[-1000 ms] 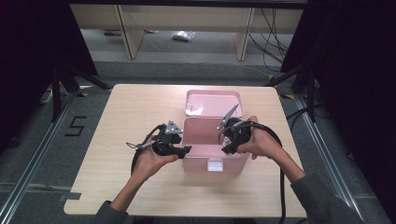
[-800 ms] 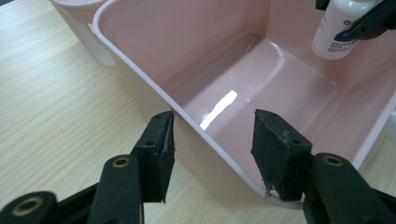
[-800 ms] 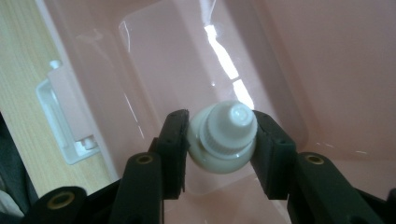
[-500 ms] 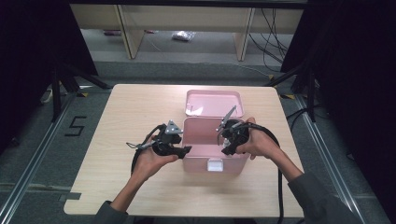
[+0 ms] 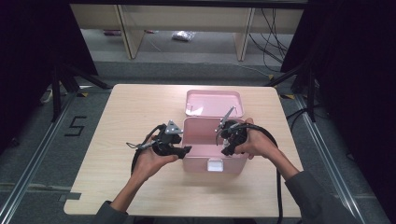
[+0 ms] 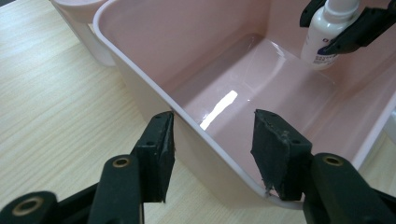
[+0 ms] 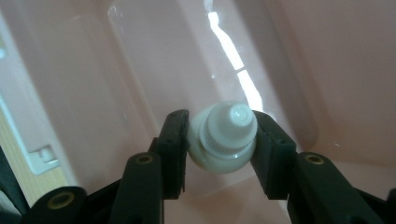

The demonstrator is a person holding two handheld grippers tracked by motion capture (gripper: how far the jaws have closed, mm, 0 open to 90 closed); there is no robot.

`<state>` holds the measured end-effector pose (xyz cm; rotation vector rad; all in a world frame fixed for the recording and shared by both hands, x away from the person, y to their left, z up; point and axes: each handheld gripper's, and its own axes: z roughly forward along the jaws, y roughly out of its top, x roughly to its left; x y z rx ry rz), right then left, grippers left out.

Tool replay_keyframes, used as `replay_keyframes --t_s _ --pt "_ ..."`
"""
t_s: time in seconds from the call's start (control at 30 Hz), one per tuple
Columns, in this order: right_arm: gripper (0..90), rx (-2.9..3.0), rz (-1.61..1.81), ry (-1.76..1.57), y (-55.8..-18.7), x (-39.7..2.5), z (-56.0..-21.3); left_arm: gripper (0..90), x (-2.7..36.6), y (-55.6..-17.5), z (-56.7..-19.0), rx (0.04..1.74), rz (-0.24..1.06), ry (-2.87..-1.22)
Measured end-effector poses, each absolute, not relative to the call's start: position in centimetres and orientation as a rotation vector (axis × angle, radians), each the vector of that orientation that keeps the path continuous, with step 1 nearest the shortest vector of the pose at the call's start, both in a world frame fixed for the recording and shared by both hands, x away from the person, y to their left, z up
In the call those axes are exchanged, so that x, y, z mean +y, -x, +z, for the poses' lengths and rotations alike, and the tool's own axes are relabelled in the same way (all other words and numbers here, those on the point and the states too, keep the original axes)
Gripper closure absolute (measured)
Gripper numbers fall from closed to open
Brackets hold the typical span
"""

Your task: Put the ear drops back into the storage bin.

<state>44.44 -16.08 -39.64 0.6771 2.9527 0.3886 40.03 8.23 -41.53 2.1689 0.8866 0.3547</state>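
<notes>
An open pink plastic box (image 5: 201,163) stands mid-table, its lid (image 5: 215,102) folded back behind it. My right gripper (image 5: 227,145) points down into the box's right half. In the right gripper view it (image 7: 219,140) is shut on the ribbed cap end of a small white bottle (image 7: 226,135), held above the box floor (image 7: 140,56). The left gripper view shows that bottle (image 6: 327,32) upright between black jaws, just over the floor. My left gripper (image 5: 184,150) is at the box's left wall; its jaws (image 6: 212,149) stand open, one outside the wall (image 6: 140,56), one inside.
The box sits on a light wooden table (image 5: 130,107) with bare wood on every side. A white latch (image 5: 215,164) is on the box's front. Beyond the table's far edge are a dark floor, shelf legs and cables.
My right gripper with the bottle has sunk slightly lower into the box. The left gripper has stayed at the left wall.
</notes>
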Motion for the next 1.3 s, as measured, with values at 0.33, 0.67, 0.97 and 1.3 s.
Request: replay_keyframes --t_s 0.33,0.67,0.97,1.3 --pt "60.3 2.964 0.381 -0.711 -44.8 -16.1 -40.6 48.6 8.2 -40.0 -41.5 0.887 0.354 -2.168" --pt "60.3 2.980 0.395 -0.710 -45.1 -16.5 -41.5 48.6 8.2 -40.0 -41.5 0.887 0.354 -2.168" --pt "60.3 2.991 0.387 -0.715 -45.1 -16.4 -42.0 48.7 8.2 -40.0 -41.5 0.888 0.355 -2.168" --pt "60.2 3.001 0.385 -0.728 -45.0 -16.1 -42.4 48.7 8.2 -40.0 -41.5 0.888 0.357 -2.169"
